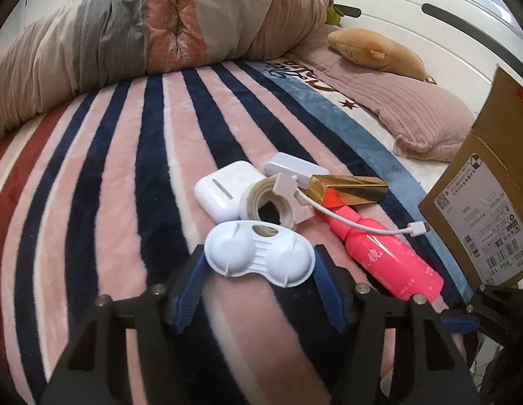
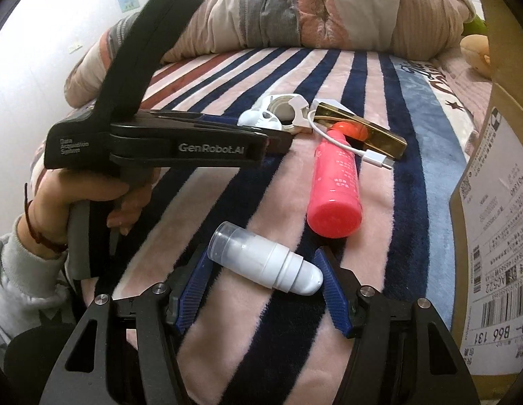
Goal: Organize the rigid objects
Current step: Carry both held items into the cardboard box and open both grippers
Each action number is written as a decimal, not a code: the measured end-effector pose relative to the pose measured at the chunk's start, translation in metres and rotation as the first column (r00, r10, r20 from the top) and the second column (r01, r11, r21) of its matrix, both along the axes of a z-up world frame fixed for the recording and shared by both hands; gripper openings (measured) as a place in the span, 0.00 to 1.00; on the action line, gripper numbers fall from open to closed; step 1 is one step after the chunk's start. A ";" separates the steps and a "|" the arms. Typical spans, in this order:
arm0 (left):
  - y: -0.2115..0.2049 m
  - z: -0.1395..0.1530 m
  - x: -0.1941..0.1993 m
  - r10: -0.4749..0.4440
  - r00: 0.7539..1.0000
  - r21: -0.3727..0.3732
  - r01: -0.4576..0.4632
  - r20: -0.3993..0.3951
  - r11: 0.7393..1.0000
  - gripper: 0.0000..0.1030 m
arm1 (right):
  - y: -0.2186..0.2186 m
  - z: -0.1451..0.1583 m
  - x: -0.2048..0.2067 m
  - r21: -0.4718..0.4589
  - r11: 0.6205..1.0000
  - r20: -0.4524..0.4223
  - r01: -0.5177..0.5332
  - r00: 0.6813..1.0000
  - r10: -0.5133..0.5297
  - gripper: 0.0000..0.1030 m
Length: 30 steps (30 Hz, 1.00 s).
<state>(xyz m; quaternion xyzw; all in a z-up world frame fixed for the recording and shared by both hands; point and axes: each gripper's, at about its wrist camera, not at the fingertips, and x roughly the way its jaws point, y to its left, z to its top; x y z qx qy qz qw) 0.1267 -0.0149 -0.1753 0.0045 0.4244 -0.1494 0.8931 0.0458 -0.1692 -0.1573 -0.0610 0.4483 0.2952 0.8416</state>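
Fingers gripping lens case — tape roll, pink bottle crowding beyond

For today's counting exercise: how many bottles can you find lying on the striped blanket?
2. The pink bottle lies beside the cardboard box; the white bottle lies between the right gripper fingers. Others may be hidden.

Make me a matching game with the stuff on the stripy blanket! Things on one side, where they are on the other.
Things:
1. white double-domed plastic case
2. white roll-on bottle with clear cap
3. white charging cable
4. brown cardboard box

Places:
A. draped over the pink bottle
B. between the right jaws
C. standing at the right edge
D. between the left jaws

Pairs: 1-D, 2-B, 3-A, 4-C
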 end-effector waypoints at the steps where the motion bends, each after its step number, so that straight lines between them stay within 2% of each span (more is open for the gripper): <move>1: 0.000 0.002 -0.003 0.001 1.000 0.010 -0.001 0.008 1.000 0.57 | -0.001 0.001 -0.001 -0.003 1.000 0.001 0.004 1.000 -0.004 0.58; 7: 0.005 0.035 -0.034 0.010 0.997 0.018 -0.012 0.074 1.000 0.57 | 0.003 0.012 -0.011 -0.028 1.000 0.035 -0.005 0.999 0.006 0.58; 12: 0.012 0.079 -0.065 0.023 0.990 0.006 -0.024 0.140 1.000 0.57 | 0.011 0.035 -0.026 -0.026 0.999 0.096 -0.037 0.995 0.039 0.57; 18: 0.008 0.140 -0.099 0.019 0.973 0.026 -0.026 0.229 0.999 0.57 | 0.009 0.080 -0.048 0.068 0.993 0.158 -0.093 0.984 0.081 0.57; 24: -0.028 0.184 -0.121 -0.038 0.958 0.027 0.031 0.286 0.999 0.57 | -0.025 0.136 -0.071 0.134 0.987 0.298 -0.084 0.954 0.040 0.57; 27: -0.053 0.200 -0.122 -0.078 0.955 0.000 0.081 0.287 0.997 0.57 | -0.058 0.154 -0.077 0.141 0.989 0.358 -0.033 0.933 -0.020 0.57; 30: -0.087 0.208 -0.118 -0.131 0.948 0.006 0.135 0.290 0.991 0.57 | -0.095 0.163 -0.077 0.132 0.990 0.393 0.051 0.914 -0.100 0.57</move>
